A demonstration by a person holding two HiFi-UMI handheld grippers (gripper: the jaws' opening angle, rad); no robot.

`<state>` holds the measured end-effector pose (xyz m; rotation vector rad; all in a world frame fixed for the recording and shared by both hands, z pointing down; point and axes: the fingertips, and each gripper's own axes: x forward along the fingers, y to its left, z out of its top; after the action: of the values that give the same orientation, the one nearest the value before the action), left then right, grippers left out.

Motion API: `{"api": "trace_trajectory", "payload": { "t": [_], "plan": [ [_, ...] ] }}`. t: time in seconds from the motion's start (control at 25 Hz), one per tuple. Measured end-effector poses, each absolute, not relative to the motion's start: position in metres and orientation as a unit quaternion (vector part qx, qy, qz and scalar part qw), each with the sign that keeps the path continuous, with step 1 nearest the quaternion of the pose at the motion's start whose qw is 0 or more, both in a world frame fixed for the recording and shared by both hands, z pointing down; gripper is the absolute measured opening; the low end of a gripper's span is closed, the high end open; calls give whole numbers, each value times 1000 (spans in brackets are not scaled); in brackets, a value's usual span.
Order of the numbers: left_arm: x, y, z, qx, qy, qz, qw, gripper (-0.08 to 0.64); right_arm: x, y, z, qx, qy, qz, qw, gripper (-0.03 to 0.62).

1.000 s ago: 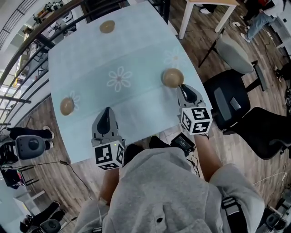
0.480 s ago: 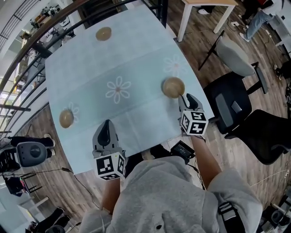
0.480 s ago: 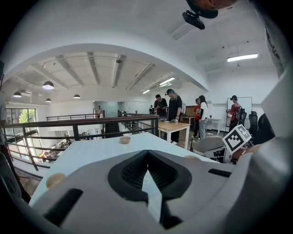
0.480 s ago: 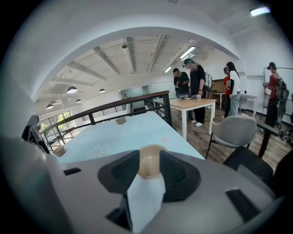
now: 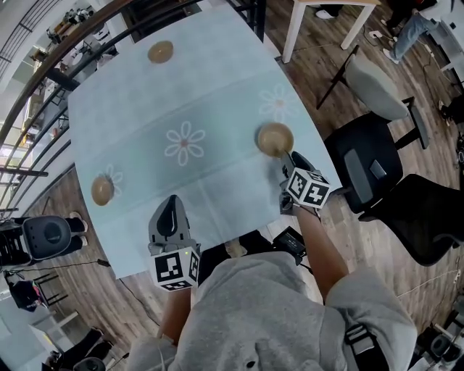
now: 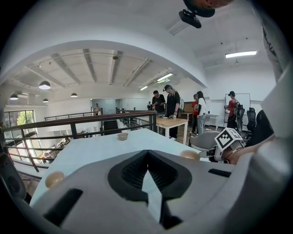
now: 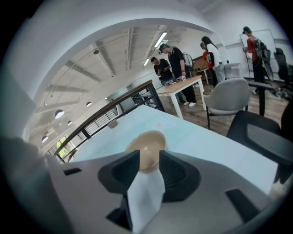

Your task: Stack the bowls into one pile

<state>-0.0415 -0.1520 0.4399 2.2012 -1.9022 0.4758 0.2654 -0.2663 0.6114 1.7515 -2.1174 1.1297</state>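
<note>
Three tan bowls stand apart on the pale blue table (image 5: 181, 94): one at the right (image 5: 275, 139), one at the far end (image 5: 160, 51), one at the left edge (image 5: 102, 190). My right gripper (image 5: 293, 161) sits just behind the right bowl (image 7: 146, 148). Its jaws have just opened, and the bowl shows in the gap right ahead of the tips, with no pad pressing on it. My left gripper (image 5: 169, 203) is shut and empty over the table's near edge. In the left gripper view the left gripper (image 6: 147, 159) faces the far bowl (image 6: 122, 135).
A black office chair (image 5: 370, 170) and a grey chair (image 5: 377, 87) stand right of the table. A white desk (image 5: 326, 11) is beyond them. A dark railing (image 5: 43, 80) runs along the table's left and far sides. Several people stand by a wooden table (image 6: 171, 121).
My right gripper has sunk toward the table, rolled, and opened its jaws close behind the right bowl. The left gripper has stayed shut and barely moved.
</note>
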Motion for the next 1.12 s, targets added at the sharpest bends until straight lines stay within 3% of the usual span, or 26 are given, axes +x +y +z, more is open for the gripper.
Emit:
{"api": "trace_trajectory", "payload": {
  "t": [0.72,0.88,1.12],
  "plan": [
    [-52,-147,433,729,-659,163,91,18,266,-275,647,584,-642,496,25,98],
    [-56,-142,431,725,-663,161,90,18,269,-272,648,586,-629,509,22,43],
    [-57,-140,430,723,-667,155,91,18,261,-271,635,578,-634,513,13,35]
  ]
}}
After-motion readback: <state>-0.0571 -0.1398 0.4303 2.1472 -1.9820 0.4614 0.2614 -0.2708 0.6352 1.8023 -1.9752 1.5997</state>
